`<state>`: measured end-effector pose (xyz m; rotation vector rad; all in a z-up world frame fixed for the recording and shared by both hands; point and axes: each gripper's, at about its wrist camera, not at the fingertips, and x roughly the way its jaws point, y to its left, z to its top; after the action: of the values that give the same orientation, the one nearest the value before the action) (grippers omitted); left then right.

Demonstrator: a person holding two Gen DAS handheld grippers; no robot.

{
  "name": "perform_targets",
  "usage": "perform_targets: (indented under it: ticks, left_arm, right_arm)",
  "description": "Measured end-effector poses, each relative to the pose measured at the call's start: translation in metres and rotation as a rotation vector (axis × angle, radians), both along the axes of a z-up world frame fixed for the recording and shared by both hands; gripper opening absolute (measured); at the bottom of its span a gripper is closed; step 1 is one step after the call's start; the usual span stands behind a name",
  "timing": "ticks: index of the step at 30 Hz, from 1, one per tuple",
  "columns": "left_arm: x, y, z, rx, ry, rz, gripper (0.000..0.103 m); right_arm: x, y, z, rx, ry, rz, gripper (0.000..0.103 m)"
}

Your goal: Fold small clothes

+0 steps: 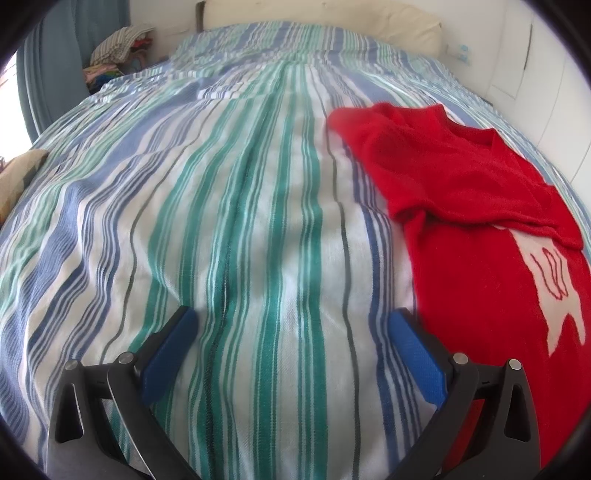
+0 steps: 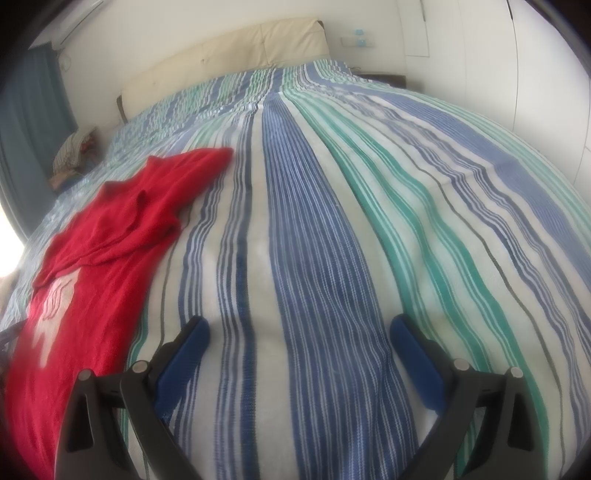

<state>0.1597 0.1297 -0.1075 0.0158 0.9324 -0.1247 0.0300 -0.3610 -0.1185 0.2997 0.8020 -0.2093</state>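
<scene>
- Left gripper (image 1: pixel 291 317) hung spread wide, empty, at bottom centre.
- Right gripper (image 2: pixel 299 325) likewise gaped, empty.
- Red sweater (image 1: pixel 469 221) lay at frame right on striped bedspread (image 1: pixel 240 221).

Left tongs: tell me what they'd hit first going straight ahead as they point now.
Probably only the striped bedspread. The left tongs are open and aimed along bare stripes; the red sweater lies off to their right, apart from that line. Depth is unclear, but nothing else shows before the headboard.
</scene>
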Motion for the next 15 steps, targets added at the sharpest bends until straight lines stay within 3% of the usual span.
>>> perform_targets:
  ticks: [15]
  left_arm:
    - [0.0016,-0.0065,-0.0021,0.058,0.015,-0.01,0.103]
  right_arm:
    - [-0.0001,-0.0008,-0.0006,0.004,-0.004,0.001,0.098]
